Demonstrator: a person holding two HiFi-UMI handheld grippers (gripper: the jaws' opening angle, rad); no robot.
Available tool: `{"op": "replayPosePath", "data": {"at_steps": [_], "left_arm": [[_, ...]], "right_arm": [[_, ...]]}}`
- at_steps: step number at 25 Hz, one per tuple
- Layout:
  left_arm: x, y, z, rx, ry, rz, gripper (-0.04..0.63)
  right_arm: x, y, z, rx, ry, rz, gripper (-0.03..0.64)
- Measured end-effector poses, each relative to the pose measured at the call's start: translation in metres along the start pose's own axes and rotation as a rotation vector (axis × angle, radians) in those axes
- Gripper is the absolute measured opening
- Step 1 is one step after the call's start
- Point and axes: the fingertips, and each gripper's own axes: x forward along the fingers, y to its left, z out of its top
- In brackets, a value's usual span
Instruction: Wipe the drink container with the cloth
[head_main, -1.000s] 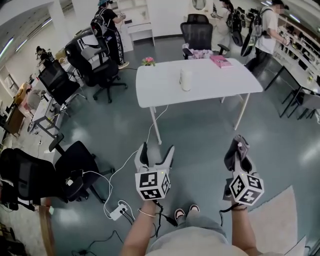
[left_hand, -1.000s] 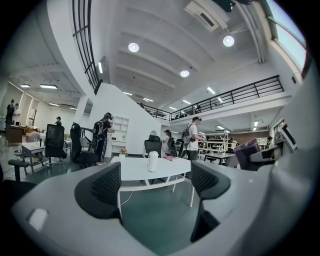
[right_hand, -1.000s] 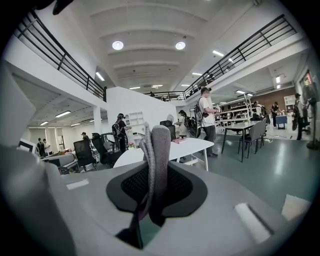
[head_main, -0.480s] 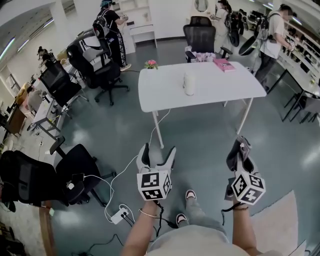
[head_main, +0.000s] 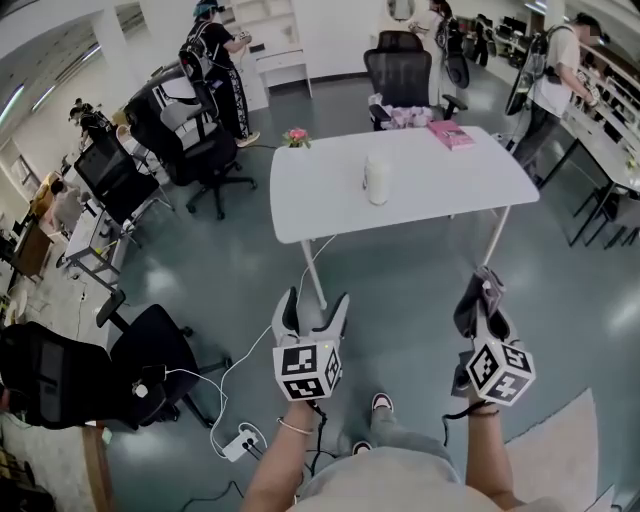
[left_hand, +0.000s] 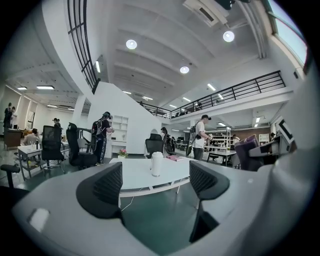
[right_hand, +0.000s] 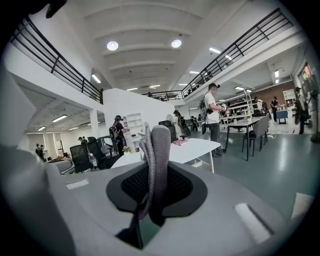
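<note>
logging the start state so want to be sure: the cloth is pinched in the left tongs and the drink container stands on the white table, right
Not quite: the cloth is pinched in the right tongs, as the right gripper view shows; the left tongs are open and empty. The drink container does stand on the white table.

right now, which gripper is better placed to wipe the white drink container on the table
Right. The right gripper is shut on the cloth; the left gripper is open and empty. Both hang well short of the drink container on the table, about equally.
</note>
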Motion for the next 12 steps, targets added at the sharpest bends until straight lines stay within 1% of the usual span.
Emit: {"op": "replayPosePath", "data": {"at_steps": [12], "left_arm": [[0.115,0.006,0.018,0.001,-0.004,0.029,0.411]], "right_arm": [[0.12,-0.024,0.042,0.017,0.014,0.043,0.067]]}}
